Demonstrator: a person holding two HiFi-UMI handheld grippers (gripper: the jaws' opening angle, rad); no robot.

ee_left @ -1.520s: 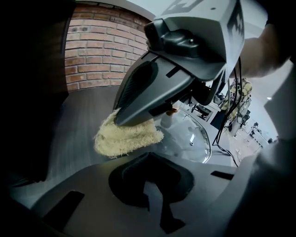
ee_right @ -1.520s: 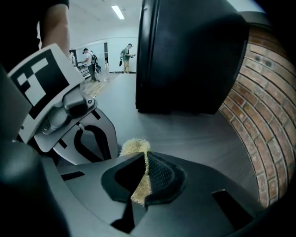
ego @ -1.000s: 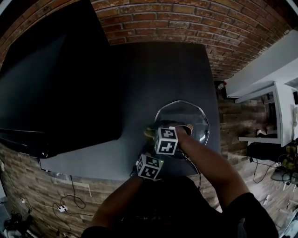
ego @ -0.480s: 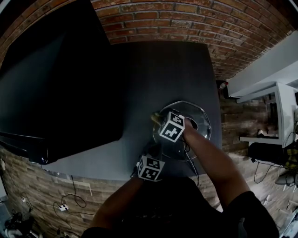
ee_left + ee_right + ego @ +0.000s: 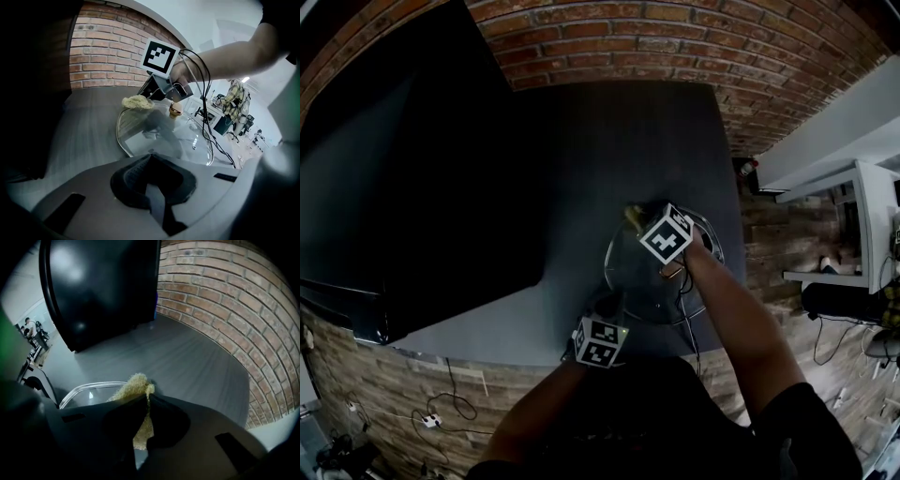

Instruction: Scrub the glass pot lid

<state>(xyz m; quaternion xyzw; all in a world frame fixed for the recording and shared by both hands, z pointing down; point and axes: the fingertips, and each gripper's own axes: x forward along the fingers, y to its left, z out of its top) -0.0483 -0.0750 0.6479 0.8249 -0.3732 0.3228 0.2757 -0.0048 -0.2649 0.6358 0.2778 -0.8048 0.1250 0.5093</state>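
The glass lid lies flat on the dark surface, close to its near right corner, with its small brass-coloured knob pointing up. Nothing lies on the glass except a tan sponge, which sits on the lid's far left rim and hangs slightly over onto the surface.

The right gripper reaches across the lid from the near side. Its jaws are closed tight on the sponge, and a strip of sponge shows pinched between them, with the rest bulging out past the tips. Its marker cube is above the lid's far half, and the forearm runs back diagonally toward the person. Cables trail from this gripper over the glass.

The left gripper is low at the lid's near left edge, pointing away from the person. Its jaws are drawn together right at the rim, and they seem to pinch the edge of the glass.

A large black panel covers the left of the surface, and a brick wall runs behind it.
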